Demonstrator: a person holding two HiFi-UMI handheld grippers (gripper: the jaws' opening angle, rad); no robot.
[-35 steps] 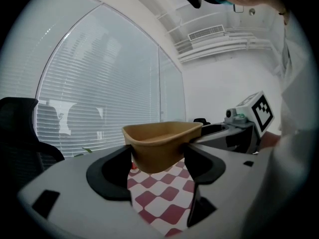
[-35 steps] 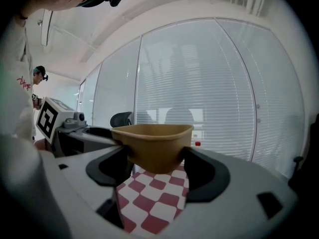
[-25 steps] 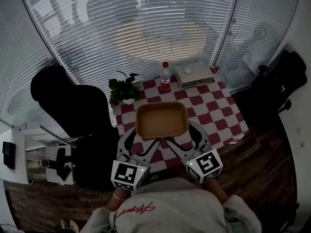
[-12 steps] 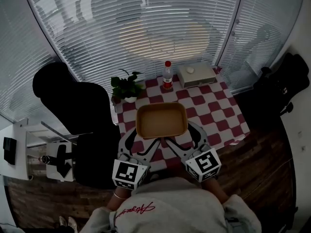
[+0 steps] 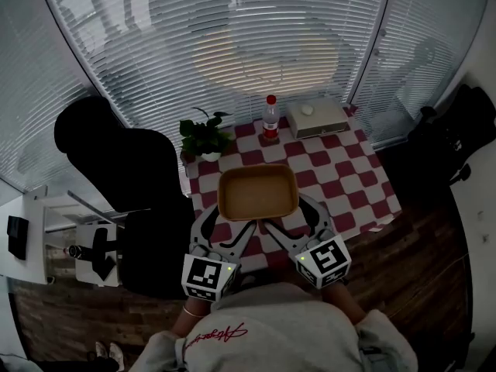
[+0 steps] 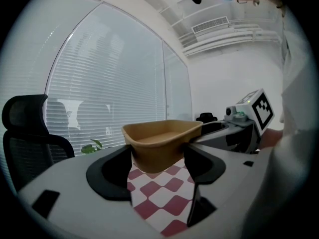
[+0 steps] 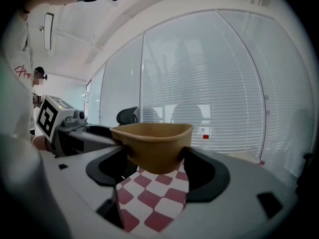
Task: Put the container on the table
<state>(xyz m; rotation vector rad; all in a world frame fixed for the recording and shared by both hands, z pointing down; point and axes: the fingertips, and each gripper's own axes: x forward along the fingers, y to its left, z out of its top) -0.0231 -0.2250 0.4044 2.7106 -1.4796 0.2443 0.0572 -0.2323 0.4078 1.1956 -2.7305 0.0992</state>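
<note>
- Head view: container point(image 5: 258, 193) mid-frame, over the table point(image 5: 349, 169), between left gripper point(image 5: 225, 227) and right gripper point(image 5: 291, 225).
- Left gripper view: jaws clenched on one near corner; the container looks light and thin-walled.
- Right gripper view: jaws grasp the other corner; best squeezed gently.

Slatted blinds point(image 5: 232, 45) behind a black office chair point(image 5: 116, 157).

head view steeply down; tongs views close, level (shared container point(image 5: 258, 193))
</note>
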